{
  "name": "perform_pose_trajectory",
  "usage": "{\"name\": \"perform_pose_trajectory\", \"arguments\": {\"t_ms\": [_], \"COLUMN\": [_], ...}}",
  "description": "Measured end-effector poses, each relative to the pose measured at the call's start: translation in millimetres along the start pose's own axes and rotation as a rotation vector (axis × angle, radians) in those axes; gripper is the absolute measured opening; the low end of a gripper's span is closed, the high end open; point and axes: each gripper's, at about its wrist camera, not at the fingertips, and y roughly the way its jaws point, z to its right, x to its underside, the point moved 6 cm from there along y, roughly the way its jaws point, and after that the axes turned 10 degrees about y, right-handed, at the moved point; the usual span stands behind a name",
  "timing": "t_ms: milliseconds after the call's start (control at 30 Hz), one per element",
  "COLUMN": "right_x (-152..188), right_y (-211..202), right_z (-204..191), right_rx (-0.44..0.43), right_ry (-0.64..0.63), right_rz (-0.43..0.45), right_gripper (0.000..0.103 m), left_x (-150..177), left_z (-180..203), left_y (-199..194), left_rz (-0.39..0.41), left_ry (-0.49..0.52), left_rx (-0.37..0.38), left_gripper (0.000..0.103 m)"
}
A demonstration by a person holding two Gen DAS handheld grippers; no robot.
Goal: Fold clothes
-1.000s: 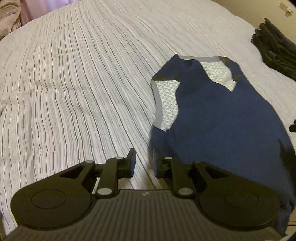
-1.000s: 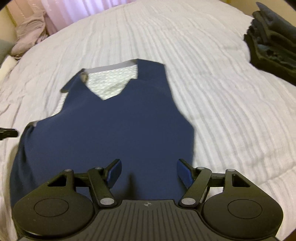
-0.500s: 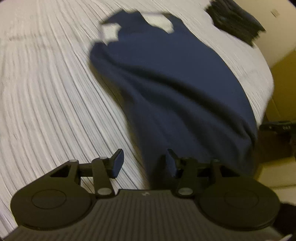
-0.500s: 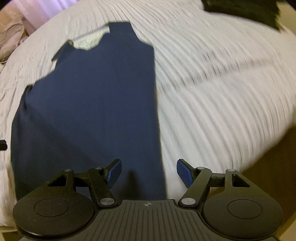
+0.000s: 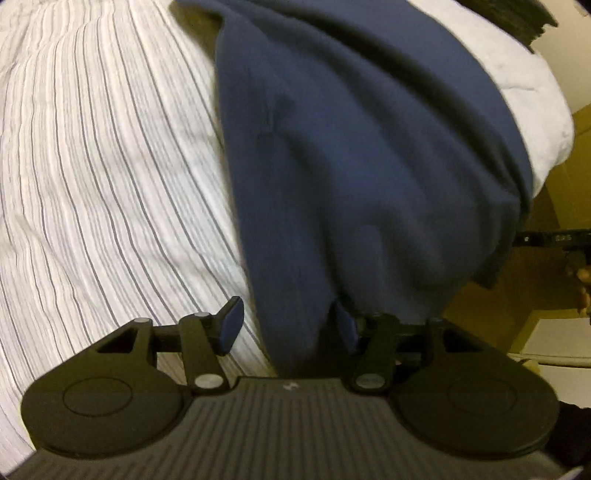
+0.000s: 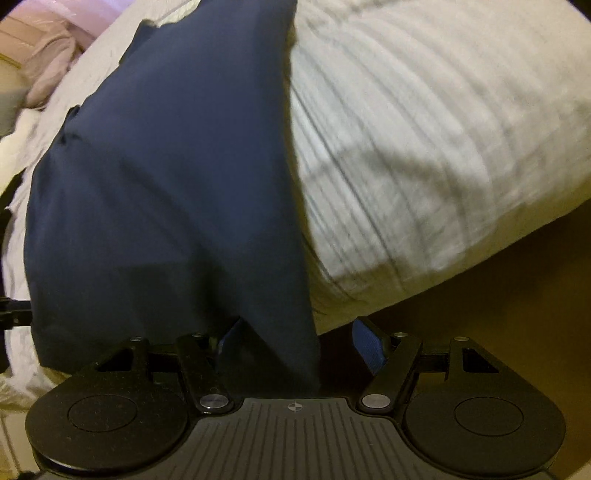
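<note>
Home bedroom, striped bedding, pink curtain

Navy blue fabric garment spread over the white striped bedspread, running from the top centre of the left wrist frame down to the lower centre, hem draped past the bed's near edge. Left black two-finger gripper at the bottom centre, hem hanging between its spread fingers. Bedspread to the left of the garment and again at upper right. In the right wrist frame, garment at left and centre, bedspread to the right, right black two-finger gripper at the bottom, garment's corner between its parted fingers. Crumpled pinkish cloth at upper left.
</note>
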Motion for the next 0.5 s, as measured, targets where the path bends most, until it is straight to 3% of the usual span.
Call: {"name": "perform_pose_trajectory", "arguments": {"t_ms": [33, 67, 100, 133, 167, 267, 333, 367, 400, 433, 500], "right_x": [1.6, 3.4, 5.5, 7.0, 7.0, 4.9, -0.2, -3.1, -5.6, -7.9, -11.6], "right_y": [3.4, 5.2, 4.2, 0.5, -6.8, -35.3, -56.7, -67.4, -75.8, -82.6, -90.4], "right_z": [0.8, 0.1, -2.9, -6.3, -9.7, -20.7, -26.8, -29.8, -31.9, -33.3, -37.3], "right_rx": [-0.029, -0.059, -0.077, -0.078, -0.087, -0.137, -0.164, -0.178, -0.185, -0.187, -0.193], "right_ry": [0.008, 0.013, 0.004, -0.014, -0.020, -0.018, -0.024, -0.026, -0.030, -0.036, -0.048], "right_rz": [-0.014, -0.034, -0.053, -0.058, -0.055, -0.047, -0.036, -0.030, -0.025, -0.021, -0.017], "right_gripper": [0.063, 0.032, 0.018, 0.009, 0.003, 0.003, 0.002, 0.002, 0.002, 0.002, 0.002], "left_x": [0.4, 0.9, 1.0, 0.6, 0.2, -0.4, 0.6, 1.0, 1.0, 0.8, -0.4], "left_z": [2.0, 3.9, 5.8, 7.6, 9.4, 12.6, 11.3, 10.7, 10.4, 10.4, 12.4], "left_y": [-1.2, -2.3, -4.8, -9.2, -13.6, -26.3, -31.3, -33.0, -34.4, -35.6, -33.8], "left_rz": [-0.003, -0.006, -0.006, -0.001, 0.003, 0.015, 0.019, 0.023, 0.032, 0.041, 0.056], "left_ry": [0.000, 0.000, 0.003, 0.011, 0.019, 0.029, 0.013, 0.002, -0.010, -0.023, -0.054], "left_rx": [-0.010, -0.020, -0.029, -0.036, -0.043, -0.059, -0.072, -0.077, -0.079, -0.078, -0.045], "left_gripper": [0.038, 0.029, 0.015, 0.009, 0.003, 0.003, 0.010, 0.031, 0.059, 0.069, 0.075]}}
